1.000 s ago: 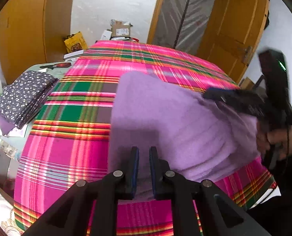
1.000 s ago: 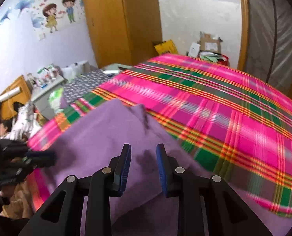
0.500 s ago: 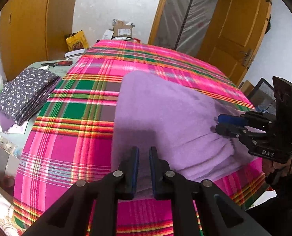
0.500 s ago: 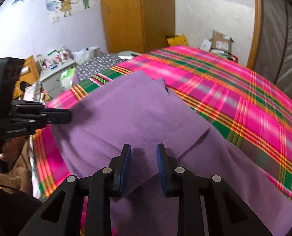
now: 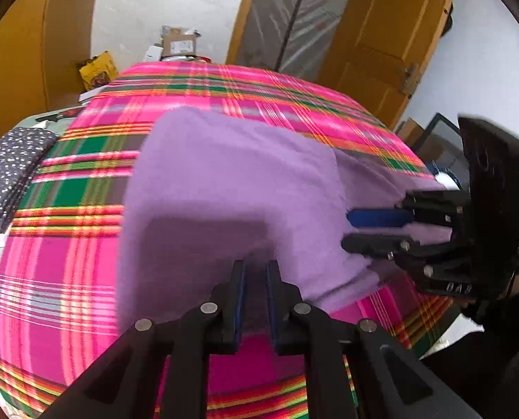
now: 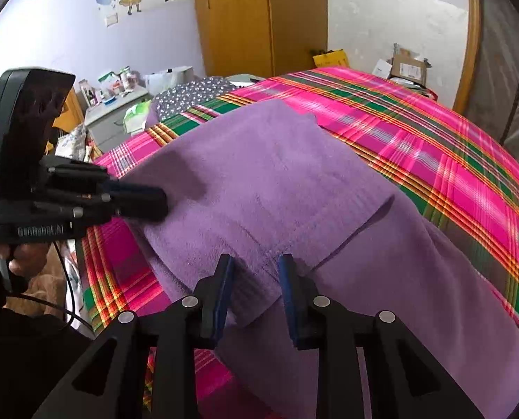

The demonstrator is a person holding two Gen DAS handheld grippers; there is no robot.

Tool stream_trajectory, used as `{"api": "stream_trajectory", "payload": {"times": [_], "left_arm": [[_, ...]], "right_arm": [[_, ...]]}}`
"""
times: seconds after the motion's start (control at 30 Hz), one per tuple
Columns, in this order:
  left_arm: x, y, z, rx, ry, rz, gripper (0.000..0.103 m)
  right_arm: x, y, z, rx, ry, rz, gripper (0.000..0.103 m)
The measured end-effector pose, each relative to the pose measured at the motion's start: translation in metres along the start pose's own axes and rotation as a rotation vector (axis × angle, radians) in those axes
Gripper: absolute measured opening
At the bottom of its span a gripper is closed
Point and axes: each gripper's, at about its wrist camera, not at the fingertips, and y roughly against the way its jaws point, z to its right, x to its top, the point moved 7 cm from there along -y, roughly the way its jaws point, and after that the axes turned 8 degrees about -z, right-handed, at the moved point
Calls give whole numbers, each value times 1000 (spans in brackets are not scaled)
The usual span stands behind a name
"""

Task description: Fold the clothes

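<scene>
The right tongs (image 6: pixel 254 289) are seen opening, their blue pads astride the folded edge of the soft purple fleece garment (image 6: pixel 266 188), which they gripped half a second ago. The left tongs (image 5: pixel 255 281) are kept narrow on the garment's near edge; pad contact cannot be told. The garment is laid, a flap doubled over, on the bed's pink-and-green plaid cover (image 5: pixel 67 244). One fold is judged just set down.

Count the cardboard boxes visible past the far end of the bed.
1 for certain: a brown cardboard box with a white label on the floor pile beyond the pink plaid bedspread, against the white wall. A small white carton stands beside it; more may hide behind the bed.
</scene>
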Motion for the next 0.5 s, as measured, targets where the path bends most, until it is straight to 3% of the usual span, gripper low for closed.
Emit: {"api": "stream_trajectory", "payload": {"times": [0.3,0.5], "left_arm": [[14,1,3,-22,8,32,11],[29,5,-25,28,77,57,11]], "right_arm": [[47,15,34,-16,-117,111,28],[73,-14,53,15,-196,85,19]]}}
